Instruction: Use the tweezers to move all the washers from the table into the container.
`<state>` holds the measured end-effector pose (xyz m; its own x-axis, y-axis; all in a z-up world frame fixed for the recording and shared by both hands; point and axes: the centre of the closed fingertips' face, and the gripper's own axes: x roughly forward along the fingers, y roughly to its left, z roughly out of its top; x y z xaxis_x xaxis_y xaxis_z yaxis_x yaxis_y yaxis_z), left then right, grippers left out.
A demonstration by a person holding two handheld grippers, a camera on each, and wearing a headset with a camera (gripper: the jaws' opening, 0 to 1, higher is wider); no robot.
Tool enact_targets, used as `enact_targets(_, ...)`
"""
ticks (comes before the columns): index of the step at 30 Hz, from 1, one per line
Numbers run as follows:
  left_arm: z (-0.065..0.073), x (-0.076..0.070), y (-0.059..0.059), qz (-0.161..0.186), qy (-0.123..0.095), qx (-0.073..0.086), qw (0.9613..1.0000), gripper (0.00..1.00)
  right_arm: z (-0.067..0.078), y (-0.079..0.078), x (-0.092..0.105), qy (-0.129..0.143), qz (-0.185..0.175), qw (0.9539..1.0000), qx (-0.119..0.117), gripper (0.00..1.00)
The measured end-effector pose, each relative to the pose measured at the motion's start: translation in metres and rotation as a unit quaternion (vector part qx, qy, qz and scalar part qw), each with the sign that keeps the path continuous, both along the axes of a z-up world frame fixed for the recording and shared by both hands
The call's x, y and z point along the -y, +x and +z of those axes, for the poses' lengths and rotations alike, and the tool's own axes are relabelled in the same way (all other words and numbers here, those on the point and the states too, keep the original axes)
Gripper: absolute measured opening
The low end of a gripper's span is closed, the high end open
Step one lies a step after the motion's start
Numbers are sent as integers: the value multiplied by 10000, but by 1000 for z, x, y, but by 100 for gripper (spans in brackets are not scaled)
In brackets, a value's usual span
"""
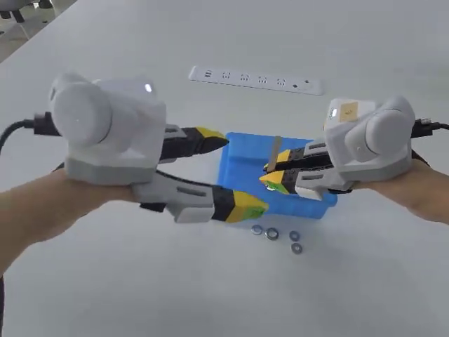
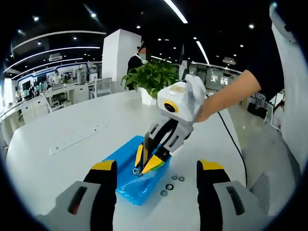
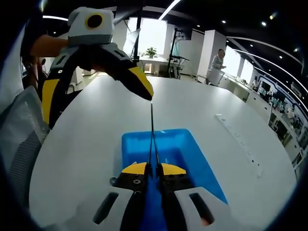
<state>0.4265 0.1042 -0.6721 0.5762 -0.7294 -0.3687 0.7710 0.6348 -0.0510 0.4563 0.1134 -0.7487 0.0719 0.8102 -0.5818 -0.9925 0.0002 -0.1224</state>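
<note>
On the right of the head view, the right gripper (image 1: 272, 179) reaches over the blue container (image 1: 242, 161), which sits at the middle of the white table (image 1: 210, 295). Its jaws are pressed nearly together on the tweezers (image 3: 152, 134). In the right gripper view these run as two thin arms from between the yellow-tipped jaws up the centre of the frame, over the container (image 3: 183, 149). Their point ends close under a jaw of the left gripper (image 3: 96, 53) in the upper left.

At the left of the head view the left gripper (image 1: 242, 173) is held above the table with its jaws spread wide and nothing between them, one jaw at the container's near left corner. In the left gripper view those jaws rise well apart at the bottom, and the right gripper (image 2: 149, 161) tilts down over the container (image 2: 122, 185) at centre. A small ring shape sits at the tweezers' tip (image 2: 138, 170), but I cannot tell whether it is a washer.

Four washers (image 1: 272, 234) lie loose on the table just below the container's near edge, close to one another. A white power strip (image 1: 256, 79) lies beyond the container, toward the top of the head view.
</note>
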Motion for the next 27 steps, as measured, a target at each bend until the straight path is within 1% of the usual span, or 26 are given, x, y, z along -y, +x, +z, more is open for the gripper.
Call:
enact_targets(1,1,3,6,-40,29,38,10000,73,1,0,0,10,-8,10000,0,10)
enact_targets(4,0,10,14,-190,99,53,9998,69,3,0,1,27,17,10000,26,10)
enact_targets(7,-1,12,21,-288,143,61,9995,64,5,0,2,49,28,10000,37,10)
enact_targets(8,-3,13,24,-344,181,47,9992,60,5,1,2,52,26,10000,37,10)
enact_targets(9,-5,13,24,-404,255,4,9989,57,5,0,2,49,38,10000,44,10)
enact_targets(10,-9,13,23,-476,339,-85,9983,53,4,0,3,31,62,10000,56,10)
enact_targets(13,-10,16,25,-568,393,-80,9976,46,1,-3,4,-43,141,9999,84,10)
enact_targets(15,-8,18,25,-631,377,-69,9973,42,0,-5,4,-61,162,9998,75,10)
enact_targets(18,-5,21,25,-716,349,-26,9968,29,-1,-7,5,-103,203,9997,99,10)
enact_targets(20,-5,24,22,-864,363,-96,9956,20,0,-8,5,-107,223,9996,115,10)
enact_targets(21,-6,24,22,-886,402,-98,9952,19,1,-7,5,-105,223,9996,121,10)
enact_targets(24,-7,26,21,-929,481,-72,9945,19,2,-7,4,-89,213,9997,117,10)
enact_targets(26,-6,27,20,-971,482,-74,9941,17,4,-7,3,-81,220,9996,126,10)
enact_targets(27,-6,27,20,-985,484,-65,9939,15,4,-7,3,-80,226,9996,126,10)
